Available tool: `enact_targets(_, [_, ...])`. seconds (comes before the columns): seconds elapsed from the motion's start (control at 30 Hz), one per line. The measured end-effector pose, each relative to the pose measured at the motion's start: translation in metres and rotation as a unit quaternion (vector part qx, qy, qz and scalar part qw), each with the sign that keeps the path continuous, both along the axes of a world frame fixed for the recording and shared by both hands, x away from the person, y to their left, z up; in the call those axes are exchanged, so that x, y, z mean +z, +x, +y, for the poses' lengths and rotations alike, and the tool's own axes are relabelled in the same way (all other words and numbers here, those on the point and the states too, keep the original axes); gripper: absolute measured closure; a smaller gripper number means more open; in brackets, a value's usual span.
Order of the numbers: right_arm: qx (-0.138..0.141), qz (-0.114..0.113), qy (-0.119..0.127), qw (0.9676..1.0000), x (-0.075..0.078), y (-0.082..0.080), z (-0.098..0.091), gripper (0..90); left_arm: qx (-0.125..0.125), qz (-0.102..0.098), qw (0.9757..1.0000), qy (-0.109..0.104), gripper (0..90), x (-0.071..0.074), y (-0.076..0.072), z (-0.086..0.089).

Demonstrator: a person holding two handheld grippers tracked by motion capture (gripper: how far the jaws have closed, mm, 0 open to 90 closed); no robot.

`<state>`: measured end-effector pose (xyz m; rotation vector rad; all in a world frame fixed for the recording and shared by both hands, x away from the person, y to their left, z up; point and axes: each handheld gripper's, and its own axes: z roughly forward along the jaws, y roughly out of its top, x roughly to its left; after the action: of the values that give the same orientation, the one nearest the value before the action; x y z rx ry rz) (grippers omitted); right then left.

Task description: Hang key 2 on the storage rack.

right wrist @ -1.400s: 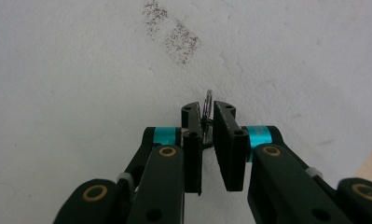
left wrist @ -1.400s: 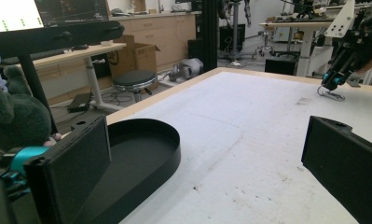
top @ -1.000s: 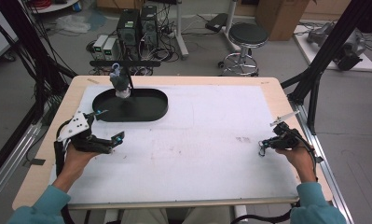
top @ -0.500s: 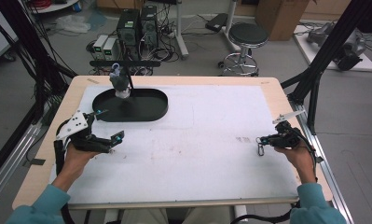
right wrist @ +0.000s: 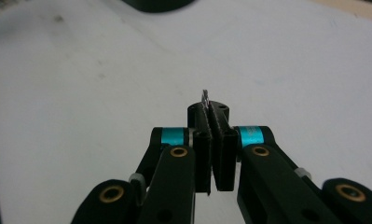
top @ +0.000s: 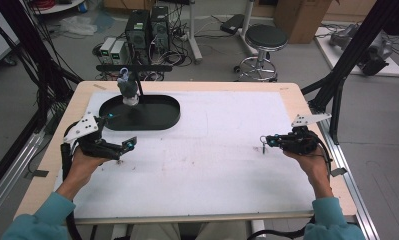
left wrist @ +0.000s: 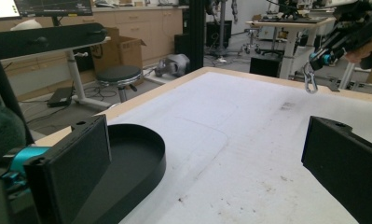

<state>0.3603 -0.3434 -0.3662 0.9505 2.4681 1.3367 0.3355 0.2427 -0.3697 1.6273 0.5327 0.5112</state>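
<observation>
Altogether: one black tray (top: pixel 157 114); left gripper (top: pixel 118 135) fingers apart, right gripper (top: pixel 265 141) pinching one metal clip (left wrist: pixel 309 80).

You're in a lab/workshop, not a home. Upper left of the high view: desktop PC towers (top: pixel 149 27) on the floor w/ tangled cables (top: pixel 174 47) around them. Top centre: a black round stool (top: pixel 266 37) on a chrome base; cardboard box (top: pixel 299 15) behind it. Black metal frame struts (top: pixel 357 55) at right edge, rig hardware on a white board (top: pixel 359 47) upper right. Left gripper view, top: wood cabinets (left wrist: pixel 141 21), a lit monitor (left wrist: pixel 53 7) upper left, more workbenches (left wrist: pixel 291 23) upper right.
</observation>
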Motion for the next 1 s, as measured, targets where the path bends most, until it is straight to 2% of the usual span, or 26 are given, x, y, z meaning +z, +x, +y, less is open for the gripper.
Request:
enact_targets(0.03, [0.007,-0.006,0.017,0.9998,0.003,0.000,0.003,88.9,-0.002,0.000,1.0000,0.000,1.7,0.001,0.001,-0.001])
enact_targets(0.17, [0.028,-0.028,0.058,0.9975,0.013,0.000,0.014,88.8,-0.012,0.010,0.9998,0.009,1.7,0.008,0.005,-0.006])
enact_targets(0.23, [0.038,-0.033,0.070,0.9963,0.016,0.001,0.018,88.9,-0.018,0.008,0.9997,0.012,1.7,0.012,0.006,-0.010])
enact_targets(0.37, [0.059,-0.048,0.098,0.9923,0.023,0.005,0.031,88.9,-0.029,0.007,0.9994,0.017,1.7,0.021,0.009,-0.016])
enact_targets(0.47, [0.077,-0.057,0.123,0.9879,0.025,0.008,0.039,88.8,-0.036,0.005,0.9991,0.022,1.7,0.027,0.012,-0.021])
enact_targets(0.7, [0.100,-0.067,0.131,0.9840,0.027,0.016,0.060,88.8,-0.057,0.007,0.9974,0.043,1.7,0.036,0.020,-0.036])
enact_targets(0.9, [0.139,-0.079,0.147,0.9762,0.031,0.023,0.081,88.8,-0.077,0.006,0.9958,0.050,1.7,0.043,0.024,-0.051])
enact_targets(1.0, [0.160,-0.080,0.144,0.9734,0.032,0.026,0.092,88.8,-0.089,0.002,0.9945,0.056,1.7,0.047,0.025,-0.060])
